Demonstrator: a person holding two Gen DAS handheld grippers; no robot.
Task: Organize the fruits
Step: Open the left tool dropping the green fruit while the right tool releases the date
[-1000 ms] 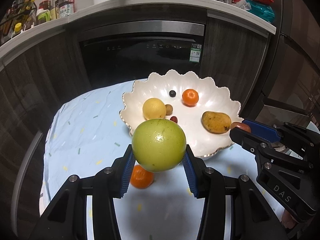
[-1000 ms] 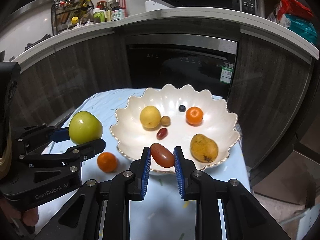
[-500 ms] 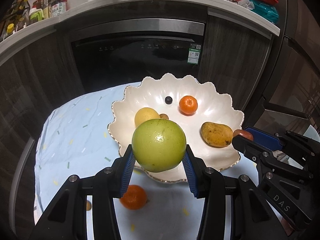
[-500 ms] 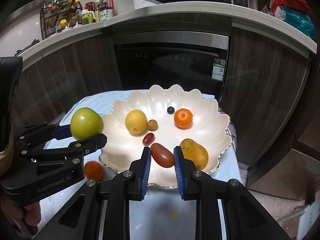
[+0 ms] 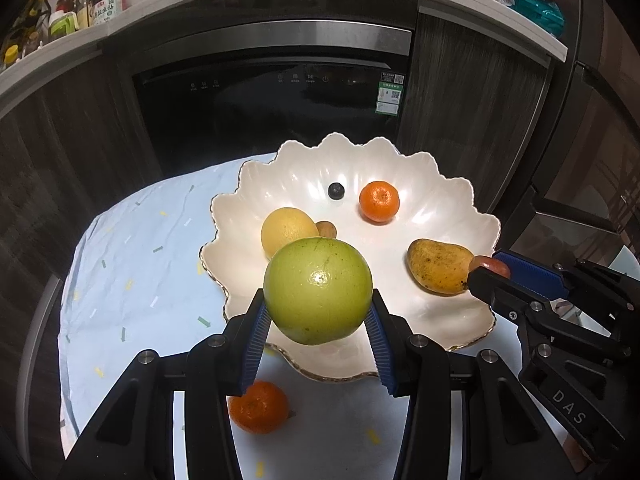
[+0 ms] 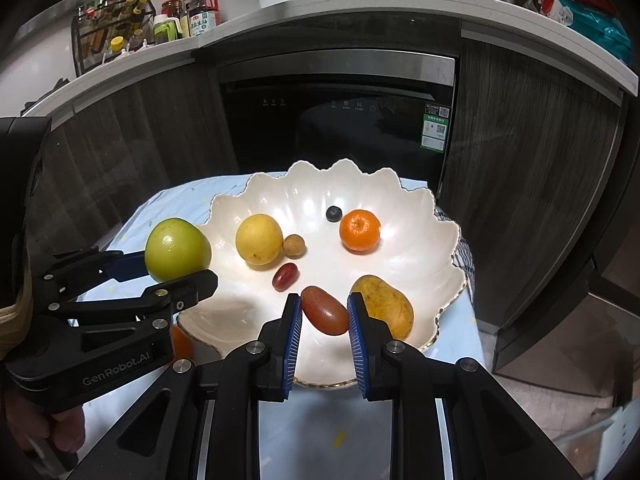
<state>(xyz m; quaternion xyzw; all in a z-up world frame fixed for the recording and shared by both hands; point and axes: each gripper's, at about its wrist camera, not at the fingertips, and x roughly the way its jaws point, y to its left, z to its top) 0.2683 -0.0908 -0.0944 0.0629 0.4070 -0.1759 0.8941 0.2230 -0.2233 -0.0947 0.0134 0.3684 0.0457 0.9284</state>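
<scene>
Writing on left gripper (image 6: 176, 270): "GenRobot.AI" in pale letters along its black body, read in the right wrist view.
Writing on right gripper (image 5: 494, 274): "DAS" on its black arm, read in the left wrist view.
Other labels: a green-and-white sticker (image 6: 435, 129) with a code square on the dark appliance door; a bottle (image 6: 204, 8) on the counter carries a label too small to read.
Left gripper state: jaws part-way open and pressed on a green apple (image 5: 318, 291), one blue pad on each flank.
Green apple look: round, yellow-green, glossy, faint brown flecks.
Green apple place: held in the air over the near left rim of the scalloped white bowl (image 5: 460, 200).
Right gripper state: jaws nearly closed, clamped on a red oblong fruit (image 6: 325, 310).
Red fruit axis: long axis tilts from upper left to lower right between the pads, in the right wrist view.
Red fruit place: above the near part of the bowl, just beside the mango (image 6: 386, 306).
In the bowl: a yellow citrus (image 6: 259, 239), a small brown fruit (image 6: 294, 245), a small red fruit (image 6: 285, 276), a blueberry (image 6: 333, 213), a tangerine (image 6: 359, 230).
On the cloth: a second tangerine (image 5: 259, 407) outside the bowl, on the pale blue tablecloth (image 5: 132, 264).
</scene>
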